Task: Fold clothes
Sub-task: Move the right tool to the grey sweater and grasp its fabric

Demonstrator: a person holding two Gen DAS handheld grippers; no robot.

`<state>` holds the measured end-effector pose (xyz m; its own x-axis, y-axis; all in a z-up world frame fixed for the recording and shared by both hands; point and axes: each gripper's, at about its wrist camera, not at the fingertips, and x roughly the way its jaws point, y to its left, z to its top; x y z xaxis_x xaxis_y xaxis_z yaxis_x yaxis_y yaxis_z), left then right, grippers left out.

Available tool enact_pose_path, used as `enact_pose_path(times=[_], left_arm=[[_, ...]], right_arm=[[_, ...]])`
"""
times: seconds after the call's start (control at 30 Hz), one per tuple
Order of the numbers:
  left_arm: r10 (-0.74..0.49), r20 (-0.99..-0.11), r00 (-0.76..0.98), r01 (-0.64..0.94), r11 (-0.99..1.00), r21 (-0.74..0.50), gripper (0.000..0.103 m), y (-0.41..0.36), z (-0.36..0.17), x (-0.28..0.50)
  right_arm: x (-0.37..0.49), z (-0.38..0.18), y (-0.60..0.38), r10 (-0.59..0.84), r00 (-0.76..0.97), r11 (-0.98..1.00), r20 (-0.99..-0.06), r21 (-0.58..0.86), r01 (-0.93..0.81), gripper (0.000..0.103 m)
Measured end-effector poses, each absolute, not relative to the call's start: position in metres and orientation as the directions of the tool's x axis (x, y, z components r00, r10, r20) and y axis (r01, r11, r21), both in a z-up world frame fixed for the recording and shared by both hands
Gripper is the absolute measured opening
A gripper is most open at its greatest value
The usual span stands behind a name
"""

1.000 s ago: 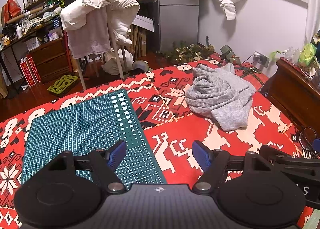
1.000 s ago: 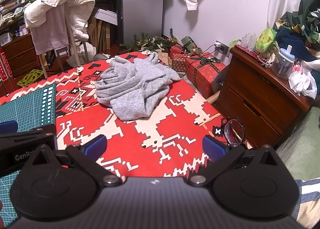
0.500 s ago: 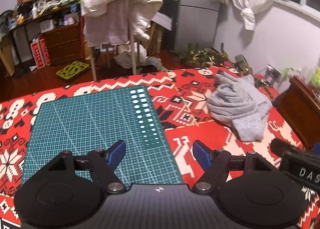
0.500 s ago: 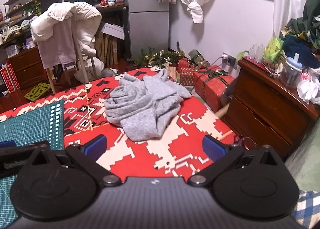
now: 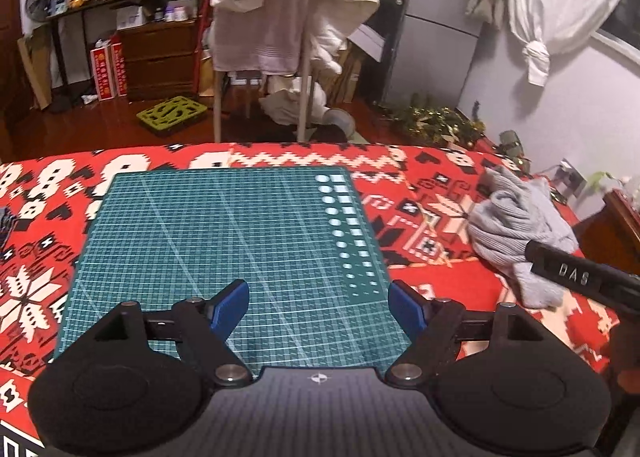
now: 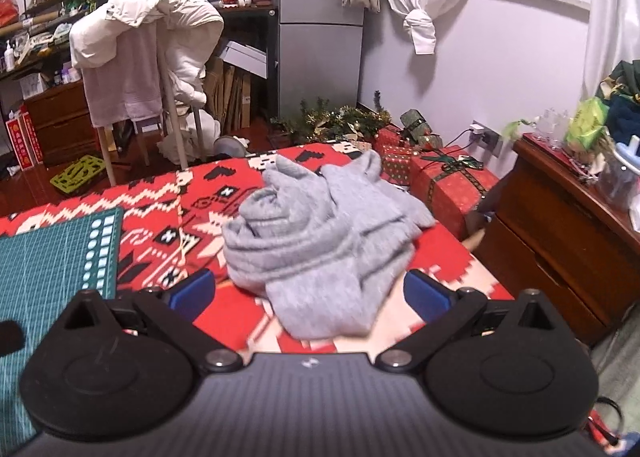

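A crumpled grey knit sweater (image 6: 316, 241) lies in a heap on the red patterned bedspread (image 6: 192, 193). My right gripper (image 6: 306, 293) is open, its blue pads on either side of the heap's near edge, just above it. In the left wrist view the same sweater (image 5: 516, 229) sits at the far right, partly behind the right gripper's black body (image 5: 580, 281). My left gripper (image 5: 318, 305) is open and empty over the green cutting mat (image 5: 224, 233).
A wooden dresser (image 6: 560, 241) with clutter stands right of the bed. Wrapped red gift boxes (image 6: 452, 177) sit beyond the bed's far corner. A chair draped with white clothes (image 5: 292, 13) stands past the far edge of the bed.
Both grippers have moved forward and the left one has swung left over the mat. The right gripper has closed in on the sweater, whose near edge now lies between its pads.
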<state>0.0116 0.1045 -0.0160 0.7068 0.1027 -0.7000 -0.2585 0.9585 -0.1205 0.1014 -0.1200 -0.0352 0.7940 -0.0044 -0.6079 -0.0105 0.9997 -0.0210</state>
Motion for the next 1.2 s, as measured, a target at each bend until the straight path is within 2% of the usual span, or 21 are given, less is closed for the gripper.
enact_pose_path(times=[0.3,0.47,0.57,0.63,0.73,0.9,1.2], left_arm=[[0.133,-0.721,0.680,-0.343,0.927,-0.153,0.077,0.140,-0.025,0.011],[0.142,-0.731,0.667,-0.371,0.914,-0.161,0.077,0.149,-0.028,0.010],[0.148,-0.738,0.659,-0.388,0.907,-0.165,0.077,0.154,-0.029,0.009],[0.148,-0.742,0.654,-0.396,0.902,-0.169,0.077,0.156,-0.029,0.008],[0.149,-0.743,0.652,-0.407,0.896,-0.177,0.077,0.161,-0.025,0.005],[0.176,-0.743,0.646,-0.436,0.884,-0.170,0.077,0.172,-0.012,-0.012],[0.200,-0.753,0.627,-0.436,0.891,-0.127,0.077,0.193,0.017,-0.057]], right_arm=[[0.153,-0.064,-0.126,0.025,0.788,0.999,-0.615,0.052,0.009,0.101],[0.173,-0.086,-0.124,0.035,0.759,0.999,-0.650,0.037,-0.014,0.081],[0.176,-0.086,-0.120,0.042,0.768,0.999,-0.639,0.036,-0.025,0.063],[0.174,-0.081,-0.116,0.049,0.770,0.999,-0.637,0.031,-0.037,0.042],[0.172,-0.073,-0.112,0.079,0.766,0.997,-0.637,0.059,-0.054,0.033],[0.163,-0.061,-0.117,0.184,0.746,0.979,-0.640,0.187,-0.081,0.030],[0.112,-0.037,-0.083,0.386,0.674,0.923,-0.631,0.274,-0.272,0.027]])
